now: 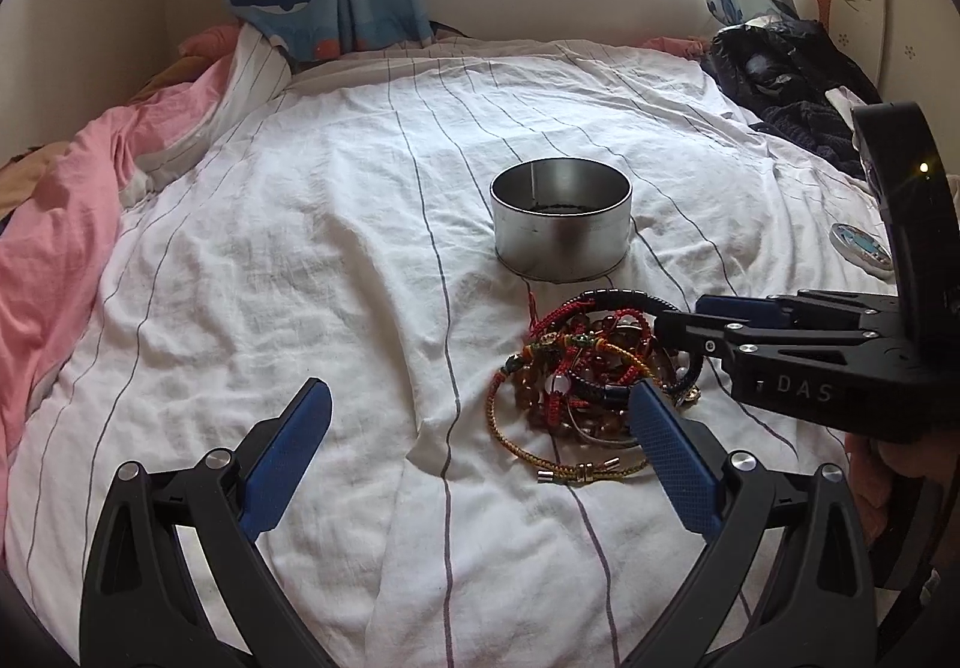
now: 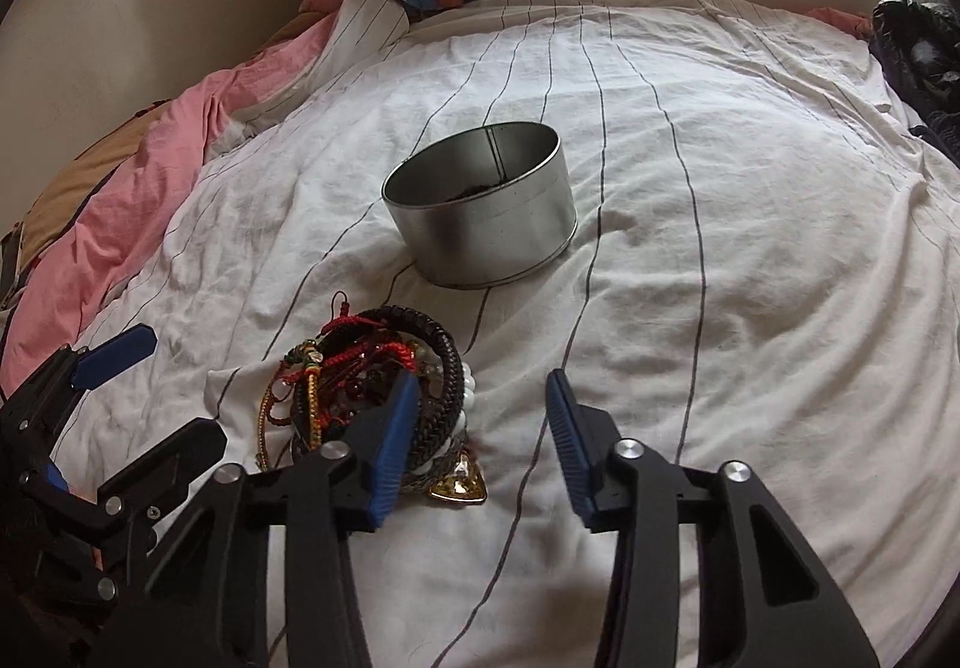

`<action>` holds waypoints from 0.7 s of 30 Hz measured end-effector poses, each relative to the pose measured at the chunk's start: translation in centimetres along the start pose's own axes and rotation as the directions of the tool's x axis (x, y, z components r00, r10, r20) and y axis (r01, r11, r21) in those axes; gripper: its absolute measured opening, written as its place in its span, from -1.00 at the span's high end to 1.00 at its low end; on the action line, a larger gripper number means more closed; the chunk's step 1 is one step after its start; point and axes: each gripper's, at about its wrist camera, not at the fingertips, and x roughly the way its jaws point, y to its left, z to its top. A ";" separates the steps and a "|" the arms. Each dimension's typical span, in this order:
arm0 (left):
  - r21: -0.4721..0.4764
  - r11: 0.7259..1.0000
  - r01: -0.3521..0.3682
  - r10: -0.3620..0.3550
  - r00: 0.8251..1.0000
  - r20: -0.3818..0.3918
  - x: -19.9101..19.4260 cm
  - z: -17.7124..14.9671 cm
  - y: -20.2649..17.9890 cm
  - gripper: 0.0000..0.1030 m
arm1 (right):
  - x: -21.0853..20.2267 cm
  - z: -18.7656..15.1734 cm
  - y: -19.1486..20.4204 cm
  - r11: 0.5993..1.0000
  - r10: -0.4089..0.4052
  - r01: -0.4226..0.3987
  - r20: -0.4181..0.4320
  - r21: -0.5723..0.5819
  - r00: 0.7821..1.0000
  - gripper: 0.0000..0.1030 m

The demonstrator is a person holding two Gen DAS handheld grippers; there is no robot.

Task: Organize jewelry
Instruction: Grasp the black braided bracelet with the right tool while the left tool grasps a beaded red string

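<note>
On the far left lies a crumpled pink blanket (image 1: 72, 224), bunched up against the wall. Next comes the white bed sheet with thin dark stripes (image 1: 300, 248), which covers most of the bed. The left gripper (image 1: 480, 416) hovers low over this sheet with its blue fingers spread wide, and it holds nothing. In the middle stands a round shiny metal tin with no lid (image 1: 561, 221). Something dark sits at the bottom of it, but it is too hard to tell what. Just in front of the tin is the tangled pile of bracelets made of red cord, gold braid, black braid and brown beads (image 1: 591, 368). The pile rests on the sheet, near the tin but not touching it. The right gripper (image 2: 480, 398) comes in from the right, open about halfway and holding nothing, with one blue finger (image 2: 393, 440) right up against the pile. Far right there are dark clothes (image 1: 780, 68). So the job looks barely started: nearly all the bracelets are left to pick up and put in the tin.
</note>
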 end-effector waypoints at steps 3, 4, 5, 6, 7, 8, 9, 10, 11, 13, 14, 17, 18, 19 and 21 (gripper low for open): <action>0.026 0.999 0.027 -0.027 1.000 0.006 0.5 0.4 -0.6 -0.77 | 0.1 0.0 0.2 1.000 -0.003 0.004 0.002 -0.016 1.000 0.76; 0.030 0.999 0.032 -0.032 0.999 0.002 0.8 0.5 -0.8 -0.75 | -0.3 0.0 0.2 1.000 -0.004 0.004 0.010 -0.019 1.000 0.84; 0.036 0.999 0.035 -0.035 0.999 0.000 1.0 0.6 -0.9 -0.74 | -0.6 0.0 0.2 1.000 -0.005 0.005 0.016 -0.023 1.000 0.84; 0.039 0.999 0.034 -0.034 0.999 -0.002 1.2 0.7 -1.0 -0.73 | -0.9 -0.1 0.1 1.000 -0.017 0.018 0.026 -0.026 1.000 0.84; 0.034 0.999 0.042 -0.042 0.999 -0.004 1.5 0.9 -1.0 -0.70 | -1.2 -0.2 0.1 0.999 -0.036 0.037 0.035 -0.031 0.999 0.86; 0.022 0.998 0.055 -0.054 0.998 -0.006 1.8 1.0 -0.9 -0.68 | -1.6 -0.3 -0.1 0.998 -0.051 0.053 0.043 -0.033 0.998 0.86; 0.011 0.998 0.064 -0.064 0.998 -0.007 2.0 1.2 -0.8 -0.67 | -1.8 -0.3 -0.3 0.997 -0.069 0.070 0.051 -0.033 0.996 0.86; 0.001 0.997 0.076 -0.076 0.997 -0.005 2.2 1.5 -0.7 -0.66 | -2.1 -0.4 -0.4 0.995 -0.089 0.092 0.059 -0.037 0.994 0.86; -0.004 0.996 0.093 -0.093 0.996 -0.005 2.5 1.7 -0.7 -0.65 | -2.2 -0.4 -0.6 0.994 -0.102 0.105 0.061 -0.040 0.993 0.86; -0.005 0.992 0.126 -0.126 0.992 -0.021 3.1 2.0 -0.8 -0.65 | -2.1 -0.5 -1.0 0.993 -0.110 0.112 0.059 -0.028 0.992 0.86; 0.001 0.991 0.133 -0.133 0.991 -0.033 3.4 2.1 -1.0 -0.65 | -1.9 -0.5 -1.1 0.994 -0.109 0.111 0.050 -0.023 0.993 0.86; 0.022 0.991 0.135 -0.133 0.988 -0.082 4.4 2.0 -1.7 -0.61 | -1.4 -0.5 -1.2 0.993 -0.115 0.115 0.030 -0.011 0.993 0.86; 0.022 0.991 0.133 -0.131 0.987 -0.090 4.6 1.9 -1.8 -0.58 | -1.2 -0.6 -1.2 0.992 -0.123 0.123 0.024 -0.010 0.992 0.86; 0.014 0.992 0.128 -0.127 0.987 -0.094 4.5 1.8 -1.7 -0.56 | -1.1 -0.6 -1.3 0.992 -0.128 0.128 0.016 -0.007 0.992 0.86; -0.015 0.993 0.113 -0.114 0.990 -0.080 3.9 1.6 -1.2 -0.56 | -1.0 -0.7 -1.6 0.991 -0.135 0.135 0.010 0.007 0.991 0.76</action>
